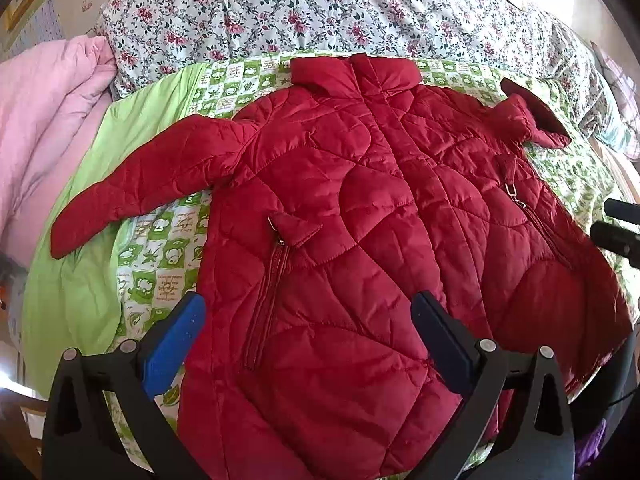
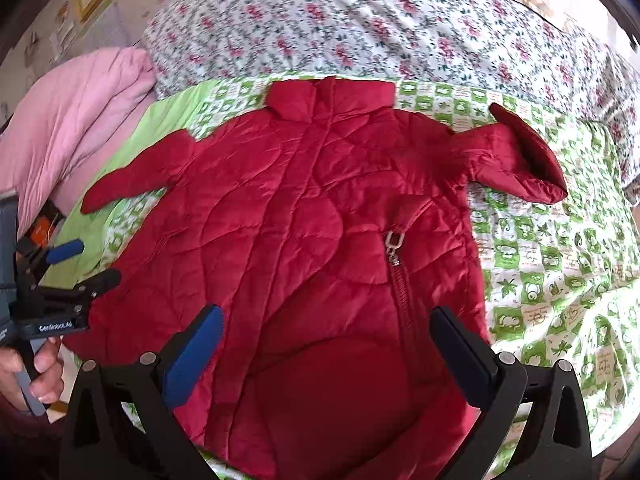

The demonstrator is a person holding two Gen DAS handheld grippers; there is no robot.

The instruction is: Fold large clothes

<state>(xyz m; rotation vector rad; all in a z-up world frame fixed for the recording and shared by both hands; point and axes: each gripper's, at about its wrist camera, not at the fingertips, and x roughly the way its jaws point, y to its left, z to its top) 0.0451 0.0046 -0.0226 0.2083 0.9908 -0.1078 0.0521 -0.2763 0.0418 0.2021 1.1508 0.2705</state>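
Firstly, left wrist view: red jacket (image 1: 340, 208) flat on a green quilt (image 1: 168, 256), collar far, hem near, long axis running away; left gripper (image 1: 308, 332) open above the hem. Right wrist view: right gripper (image 2: 326, 344) open over the jacket; "GenRobot.AI" printed on the left gripper.

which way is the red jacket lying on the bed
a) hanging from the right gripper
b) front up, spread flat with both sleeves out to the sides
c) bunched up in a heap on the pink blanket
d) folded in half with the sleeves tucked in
b: the red jacket lies spread on the green patterned sheet, collar far, centre placket and both pocket zips facing up, one sleeve out each side, both open grippers empty.
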